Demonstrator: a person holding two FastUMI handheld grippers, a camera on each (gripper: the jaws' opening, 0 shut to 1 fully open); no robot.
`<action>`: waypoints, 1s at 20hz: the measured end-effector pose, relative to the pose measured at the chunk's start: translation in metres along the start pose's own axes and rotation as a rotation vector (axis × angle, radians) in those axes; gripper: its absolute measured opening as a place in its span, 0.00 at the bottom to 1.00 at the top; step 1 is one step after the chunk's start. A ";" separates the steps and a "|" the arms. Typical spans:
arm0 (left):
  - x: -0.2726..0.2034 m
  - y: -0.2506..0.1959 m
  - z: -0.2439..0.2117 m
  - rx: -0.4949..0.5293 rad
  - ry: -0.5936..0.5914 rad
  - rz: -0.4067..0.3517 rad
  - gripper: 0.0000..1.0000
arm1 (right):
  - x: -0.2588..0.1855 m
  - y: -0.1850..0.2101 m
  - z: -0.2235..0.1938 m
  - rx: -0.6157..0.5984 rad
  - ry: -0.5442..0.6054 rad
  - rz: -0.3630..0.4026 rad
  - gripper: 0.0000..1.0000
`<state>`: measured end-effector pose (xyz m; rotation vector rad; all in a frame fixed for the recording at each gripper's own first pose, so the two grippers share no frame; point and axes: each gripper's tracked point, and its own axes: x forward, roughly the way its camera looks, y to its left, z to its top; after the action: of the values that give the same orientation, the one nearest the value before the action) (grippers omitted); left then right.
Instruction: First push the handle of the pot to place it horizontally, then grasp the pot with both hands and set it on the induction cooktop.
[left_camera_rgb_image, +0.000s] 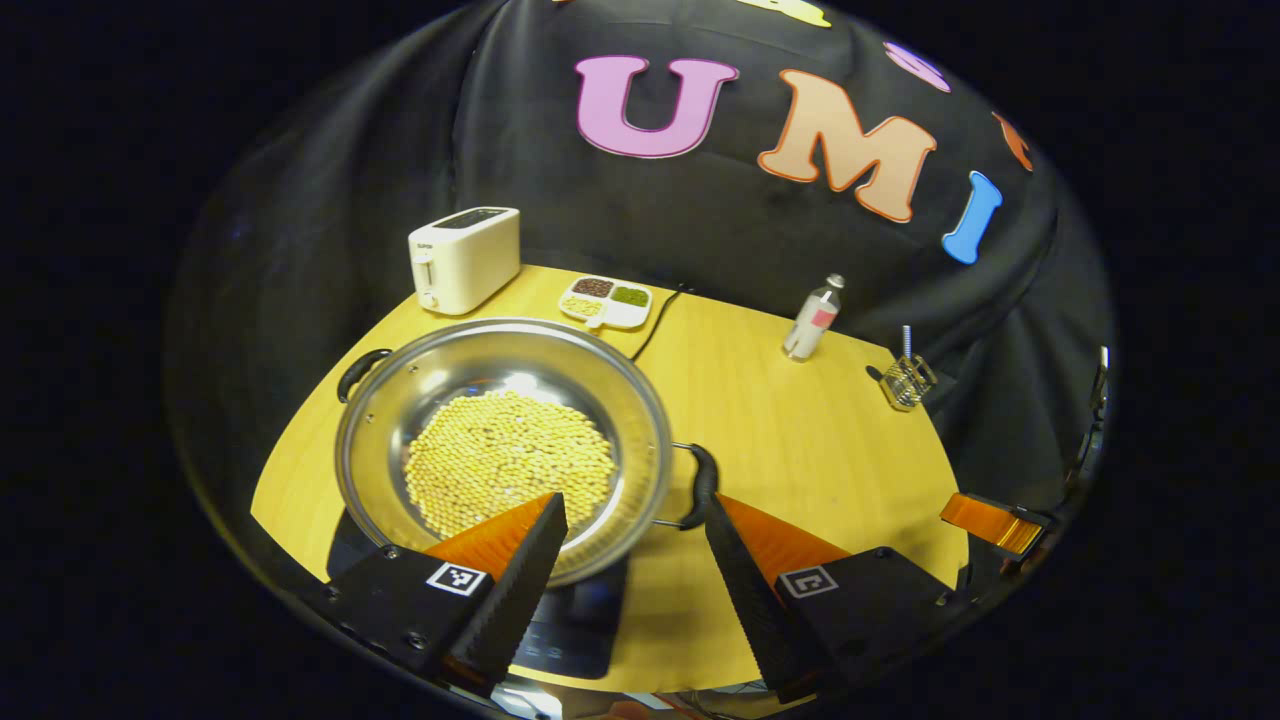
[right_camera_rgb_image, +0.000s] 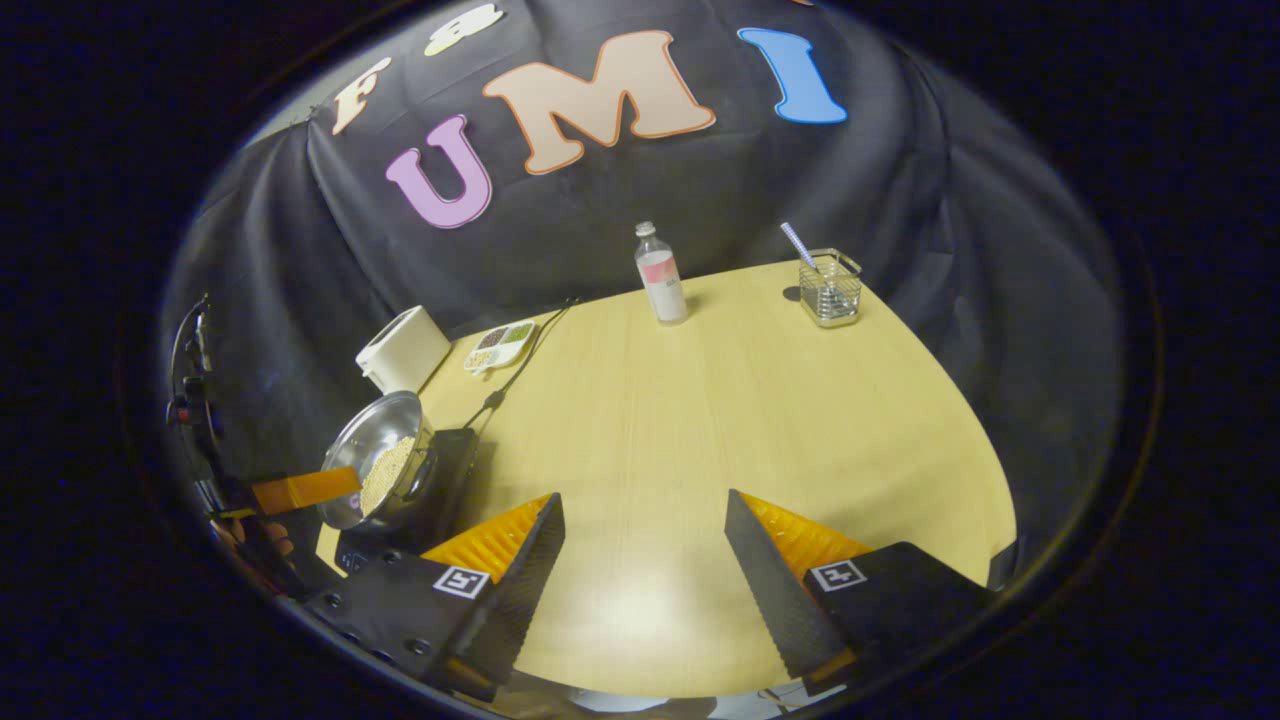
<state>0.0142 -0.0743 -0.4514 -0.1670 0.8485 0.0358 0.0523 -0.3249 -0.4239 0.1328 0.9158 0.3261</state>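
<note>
Since the pot of yellow beans sits on the dark induction cooktop at the near edge of the table, I judge the placing all but done; what remains is a clean retreat. Its 2 black handles lie on a slanted line across the left gripper view, the far handle at upper left and the near handle at lower right.

The left gripper is spread wide and holds nothing; 1 finger overlaps the pot's near rim and the other has its tip just beside the near handle; I cannot tell whether that tip touches it. The right gripper is also wide open and empty, over bare table and well apart from the pot.

To finish well, I would draw the left gripper straight back along its own fingers, without closing or swinging sideways, since a brush on that handle could turn the pot or slide it off centre; the beans are loose, so no jolt; the right gripper need only keep clear.
</note>
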 end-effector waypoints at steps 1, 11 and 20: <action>0.000 -0.005 0.003 0.003 -0.015 -0.004 0.91 | -0.006 -0.004 0.007 0.003 -0.015 0.005 1.00; -0.023 -0.054 0.071 0.062 -0.305 -0.044 0.90 | -0.099 -0.026 0.129 -0.092 -0.413 -0.038 0.92; -0.100 -0.089 0.177 0.178 -0.668 -0.046 0.90 | -0.183 -0.030 0.210 -0.197 -0.706 -0.127 0.92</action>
<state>0.0881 -0.1301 -0.2495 -0.0009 0.1786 -0.0269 0.1230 -0.4089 -0.1662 0.0026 0.1898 0.2239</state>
